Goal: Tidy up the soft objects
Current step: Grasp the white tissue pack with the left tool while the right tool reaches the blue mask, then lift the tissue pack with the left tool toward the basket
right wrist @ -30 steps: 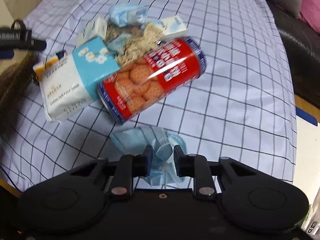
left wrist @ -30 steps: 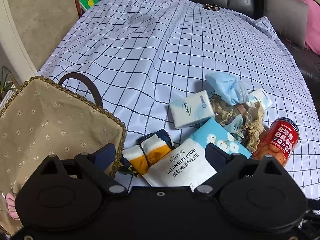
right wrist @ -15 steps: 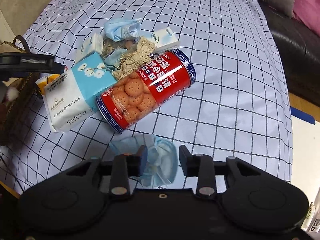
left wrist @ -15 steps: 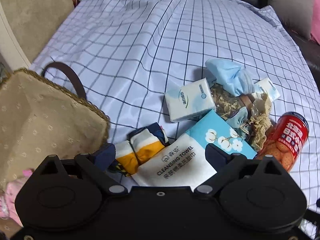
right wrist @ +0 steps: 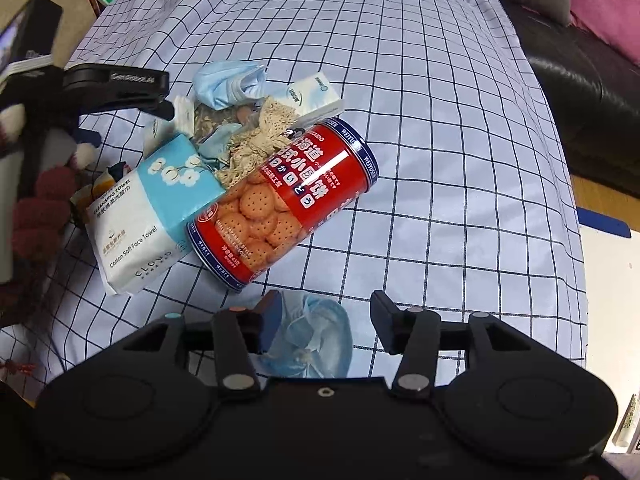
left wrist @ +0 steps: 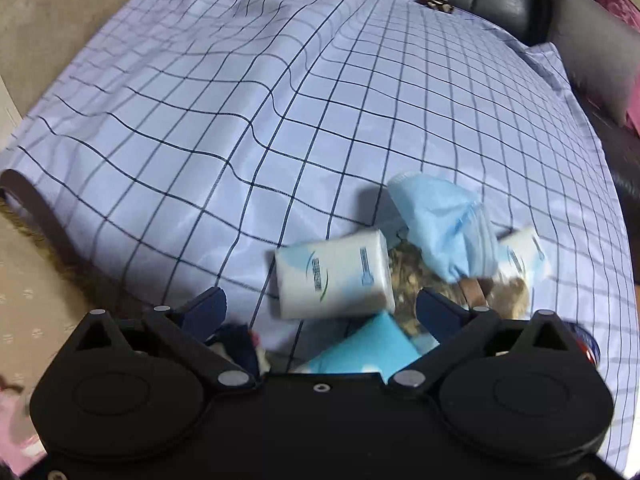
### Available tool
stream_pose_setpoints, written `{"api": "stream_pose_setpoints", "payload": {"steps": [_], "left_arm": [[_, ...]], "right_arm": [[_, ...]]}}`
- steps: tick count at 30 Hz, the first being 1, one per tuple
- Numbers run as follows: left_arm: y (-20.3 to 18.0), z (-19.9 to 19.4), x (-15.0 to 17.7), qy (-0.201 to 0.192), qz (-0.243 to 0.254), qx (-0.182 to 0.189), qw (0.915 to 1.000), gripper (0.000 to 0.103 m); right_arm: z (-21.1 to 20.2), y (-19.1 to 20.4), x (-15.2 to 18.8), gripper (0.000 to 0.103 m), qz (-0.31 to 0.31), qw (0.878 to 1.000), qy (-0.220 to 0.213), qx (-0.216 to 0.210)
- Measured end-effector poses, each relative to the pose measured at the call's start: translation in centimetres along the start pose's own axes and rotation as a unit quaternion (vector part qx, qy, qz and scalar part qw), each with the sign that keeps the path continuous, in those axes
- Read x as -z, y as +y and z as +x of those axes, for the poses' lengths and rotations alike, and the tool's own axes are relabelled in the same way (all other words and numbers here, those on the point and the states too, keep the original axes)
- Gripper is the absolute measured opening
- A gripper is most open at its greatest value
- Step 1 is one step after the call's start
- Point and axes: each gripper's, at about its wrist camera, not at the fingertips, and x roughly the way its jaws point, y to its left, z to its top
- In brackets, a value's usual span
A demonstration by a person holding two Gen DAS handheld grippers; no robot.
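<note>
Blue-checked cloth is covering the table, and the soft things are lying heaped on it: a cotton face-towel pack, a crumpled blue mask, 2 small tissue packs and a lacy beige cloth, all crowded against a red biscuit can lying on its side. That can is hard, so it probably does not belong with the soft items, yet it is touching the towel pack and partly blocking the pile.

The right hand-held gripper is pointing steeply down and its jaws are opening; a second blue mask is lying on the cloth between them, nearer the left finger, and neither pad seems to be pressing it, so this reads as a release, apart from the heap.

The left hand-held gripper is spread wide and opening further, holding nothing, and is hanging over the nearer tissue pack and the towel pack's blue corner, likely lining up a wide grasp. A woven basket is showing at that view's left edge, just beside the pile, a plausible destination.
</note>
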Motion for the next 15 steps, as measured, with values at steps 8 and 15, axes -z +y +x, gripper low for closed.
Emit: {"api": "stream_pose_setpoints", "payload": {"steps": [8, 15], "left_arm": [[0.5, 2.8, -1.3, 0.013, -0.024, 0.008, 0.9996, 0.098], [0.6, 5.0, -0.9, 0.041, -0.041, 0.024, 0.9981, 0.098]], "right_arm": [[1.1, -0.7, -0.1, 0.051, 0.006, 1.000, 0.011, 0.006], [1.3, -1.0, -0.2, 0.057, 0.012, 1.000, 0.010, 0.004]]}}
